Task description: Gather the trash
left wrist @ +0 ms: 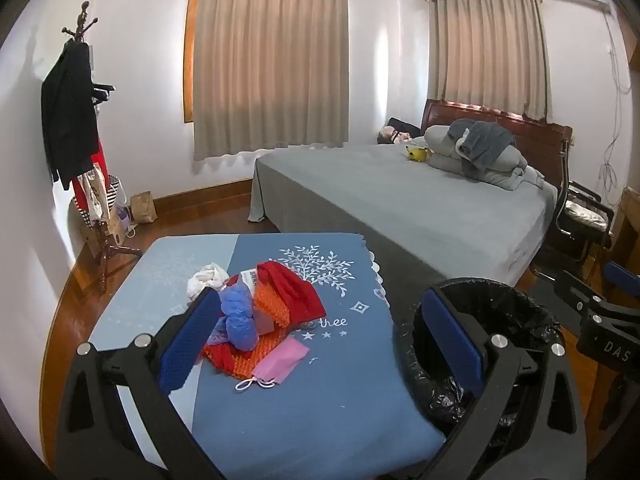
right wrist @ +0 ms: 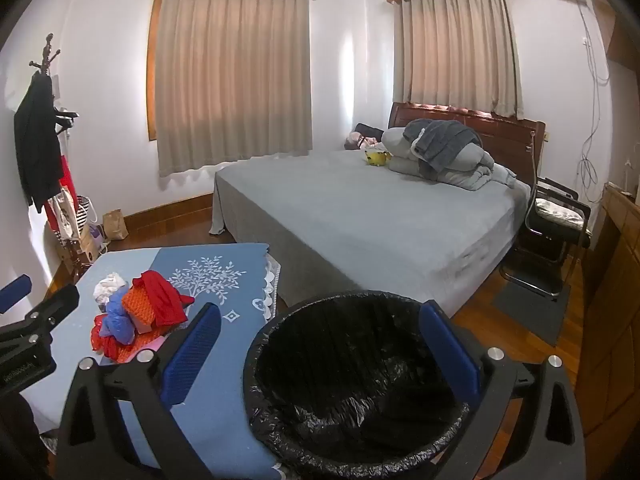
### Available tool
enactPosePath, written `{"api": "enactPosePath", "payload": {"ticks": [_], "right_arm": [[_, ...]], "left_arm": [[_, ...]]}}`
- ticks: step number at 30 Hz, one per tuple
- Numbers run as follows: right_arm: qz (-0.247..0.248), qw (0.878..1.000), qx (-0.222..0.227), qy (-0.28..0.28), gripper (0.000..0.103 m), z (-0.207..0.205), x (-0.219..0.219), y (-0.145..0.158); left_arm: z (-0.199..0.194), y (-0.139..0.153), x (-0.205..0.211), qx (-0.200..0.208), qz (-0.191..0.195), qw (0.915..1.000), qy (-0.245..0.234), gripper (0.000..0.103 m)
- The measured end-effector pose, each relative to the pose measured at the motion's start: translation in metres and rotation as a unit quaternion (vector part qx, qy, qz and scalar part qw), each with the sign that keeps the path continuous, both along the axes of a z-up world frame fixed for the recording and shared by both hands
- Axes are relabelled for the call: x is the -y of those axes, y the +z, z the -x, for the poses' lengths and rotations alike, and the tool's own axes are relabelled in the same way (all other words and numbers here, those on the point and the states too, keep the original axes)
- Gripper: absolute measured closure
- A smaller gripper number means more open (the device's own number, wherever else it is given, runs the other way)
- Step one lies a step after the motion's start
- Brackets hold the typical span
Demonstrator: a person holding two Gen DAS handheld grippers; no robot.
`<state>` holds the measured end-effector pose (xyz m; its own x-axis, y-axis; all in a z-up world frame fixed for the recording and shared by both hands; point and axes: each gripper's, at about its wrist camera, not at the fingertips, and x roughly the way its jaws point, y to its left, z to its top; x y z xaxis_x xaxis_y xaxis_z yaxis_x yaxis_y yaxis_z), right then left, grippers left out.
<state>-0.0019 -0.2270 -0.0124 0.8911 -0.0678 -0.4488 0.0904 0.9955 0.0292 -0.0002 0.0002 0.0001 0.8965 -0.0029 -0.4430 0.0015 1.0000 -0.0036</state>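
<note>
Two handheld grippers in view, both with blue-padded fingers set wide apart and nothing between the pads. Left gripper [left wrist: 320,336] hangs over the low table with the blue tree-print cloth [left wrist: 320,400]; right gripper [right wrist: 320,354] hangs over the round bin lined with a black plastic bag [right wrist: 352,364].

Landmark: the bin. It stands on the wooden floor, touching or just beside the table's right edge; cannot tell which. Bin interior shows only crumpled black liner.

Trash sits in one heap on the table, left of the bin and well apart from it:
- red fabric piece [left wrist: 294,290] on top, at the heap's far side
- orange knobbly sponge-like mat [left wrist: 272,304] under the red fabric
- crumpled blue plastic bag [left wrist: 238,316] on the heap's left side, just beside the left gripper's left finger in that view
- white crumpled paper or tissue [left wrist: 206,278] at the far left of the heap
- pink face mask with white ear loops [left wrist: 276,364] at the near edge, lying flat on the cloth

Neither gripper touches the heap or the bin.

Beyond the bin: bed with grey cover [right wrist: 360,216], folded grey bedding [right wrist: 440,152] by the headboard. Left of the table, a wooden coat stand with dark clothing [left wrist: 72,120].
</note>
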Motion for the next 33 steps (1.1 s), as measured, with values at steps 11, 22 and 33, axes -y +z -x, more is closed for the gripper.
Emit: {"api": "enactPosePath", "payload": {"ticks": [11,22,33], "right_arm": [[-0.002,1.0,-0.002,0.001,0.006,0.0003,-0.0003,0.0001],[-0.003,1.0,-0.001,-0.001,0.006,-0.0004,0.002,0.0005],[-0.002,1.0,-0.002,-0.001,0.006,0.0004,0.0016,0.0006]], "left_arm": [[0.0003,0.0004,-0.0007,0.001,0.0,1.0,0.0,0.005],[0.0005,0.0005,-0.0005,0.0,0.0,1.0,0.001,0.005],[0.0005,0.0005,-0.0006,0.001,0.0,1.0,0.002,0.005]]}}
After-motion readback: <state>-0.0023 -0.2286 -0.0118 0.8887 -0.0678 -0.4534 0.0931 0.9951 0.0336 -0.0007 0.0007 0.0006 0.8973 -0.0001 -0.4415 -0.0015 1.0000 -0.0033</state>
